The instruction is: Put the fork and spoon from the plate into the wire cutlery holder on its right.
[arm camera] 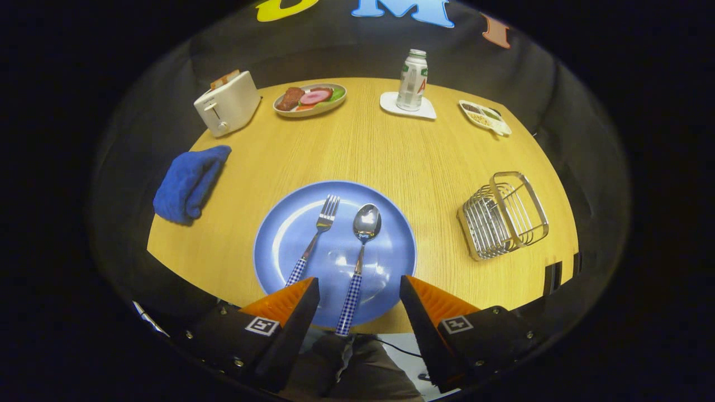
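Tongs: the tongs [359,287] sit nearest the camera, spread wide and grasping nothing, held above the near rim of the plate.
Spoon: the spoon [360,254] lies on the plate, its checked handle running back into the gap between the two fingers and past the plate's near rim; its bowl points away.
Fork: the fork [316,237] lies just beside the spoon on its left, tines pointing away, its handle end meeting the tip of the left finger in the view; whether they touch I cannot tell.
Plate: the blue plate [279,245] rests on the wooden worktop [391,151] directly ahead of the fingers.
Holder: the wire cutlery holder [503,215] stands to the right of the plate, well apart from it, and holds nothing yet.
Elsewhere: a blue cloth [190,184] lies left of the plate; a toaster [226,103], a food dish [310,99], a bottle [412,80] on a coaster and a small snack tray [485,117] line the far side.
Stage: judged as the approach, neither piece lifted.
Risk, pickup: the two handles lie close, so a closing grip may catch or nudge the fork while taking the spoon.
Risk, grip: smooth thin handles could pivot or slip out in transit.
Risk, drop-off: the light wire holder could tip or slide if a piece strikes its rim.
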`<state>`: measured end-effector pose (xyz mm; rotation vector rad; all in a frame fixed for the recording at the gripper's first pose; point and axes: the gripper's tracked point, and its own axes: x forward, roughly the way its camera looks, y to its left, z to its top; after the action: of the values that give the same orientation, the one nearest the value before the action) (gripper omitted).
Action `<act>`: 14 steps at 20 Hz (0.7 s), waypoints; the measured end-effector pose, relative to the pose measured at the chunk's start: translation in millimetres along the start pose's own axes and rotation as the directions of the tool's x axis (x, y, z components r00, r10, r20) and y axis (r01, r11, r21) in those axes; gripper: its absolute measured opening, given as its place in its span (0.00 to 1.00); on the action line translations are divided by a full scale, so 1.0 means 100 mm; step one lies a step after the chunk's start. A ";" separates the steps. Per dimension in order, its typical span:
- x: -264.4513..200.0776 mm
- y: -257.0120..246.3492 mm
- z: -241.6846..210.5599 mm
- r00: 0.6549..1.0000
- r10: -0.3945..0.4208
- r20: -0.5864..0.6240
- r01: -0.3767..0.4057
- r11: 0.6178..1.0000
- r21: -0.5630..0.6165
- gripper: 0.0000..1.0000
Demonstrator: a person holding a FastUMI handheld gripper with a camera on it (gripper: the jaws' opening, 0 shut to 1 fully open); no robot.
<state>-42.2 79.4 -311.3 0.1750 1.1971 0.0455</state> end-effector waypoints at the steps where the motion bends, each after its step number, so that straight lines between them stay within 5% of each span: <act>1: 0.02 0.03 -0.05 0.999 0.000 -0.034 -0.001 1.000 -0.004 0.90; 2: 0.04 0.04 -0.06 0.998 -0.006 -0.060 0.005 1.000 -0.016 0.81; 7: 0.14 0.02 -0.21 0.984 -0.042 -0.171 0.036 0.999 -0.035 0.80; 9: 0.19 0.04 -0.27 0.976 -0.039 -0.215 0.033 0.999 -0.033 0.53; 14: 0.22 0.05 -0.22 0.956 -0.039 -0.289 0.037 0.999 -0.012 0.51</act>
<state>-54.0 89.7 -337.9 0.1425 1.4929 0.0422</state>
